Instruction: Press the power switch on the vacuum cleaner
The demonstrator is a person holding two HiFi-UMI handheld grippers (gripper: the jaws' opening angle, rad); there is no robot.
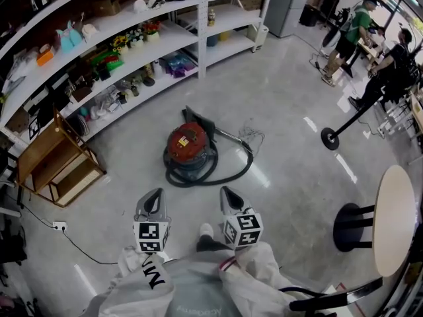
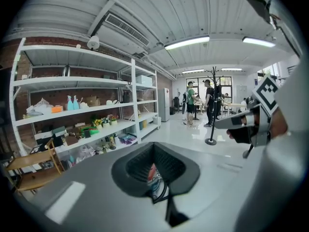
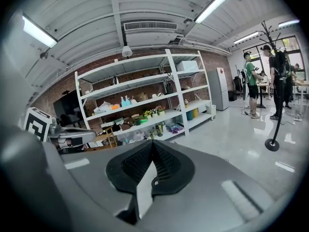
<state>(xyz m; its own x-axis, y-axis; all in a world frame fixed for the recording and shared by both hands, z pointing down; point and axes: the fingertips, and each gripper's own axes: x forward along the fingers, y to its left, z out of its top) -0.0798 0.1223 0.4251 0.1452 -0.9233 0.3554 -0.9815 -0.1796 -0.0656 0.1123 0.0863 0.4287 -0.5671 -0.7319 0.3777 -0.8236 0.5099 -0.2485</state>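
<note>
Glossy grey floor (image 1: 284, 131) stretching ahead, white shelving (image 1: 132, 51) along the far wall. Red vacuum cleaner (image 1: 188, 147) parked in the open, well apart from both tools, hose (image 1: 228, 170) looped round its base. Left gripper (image 1: 153, 200) and right gripper (image 1: 228, 197) held low, side by side near the body, tips aimed at the machine — probably lined up for a walk-in approach. Both pairs of tongs pressed together at the tips, pinching nothing, likely to offer one blunt point for prodding. Power switch too small to pick out on the red top, and not within reach from this spot.
</note>
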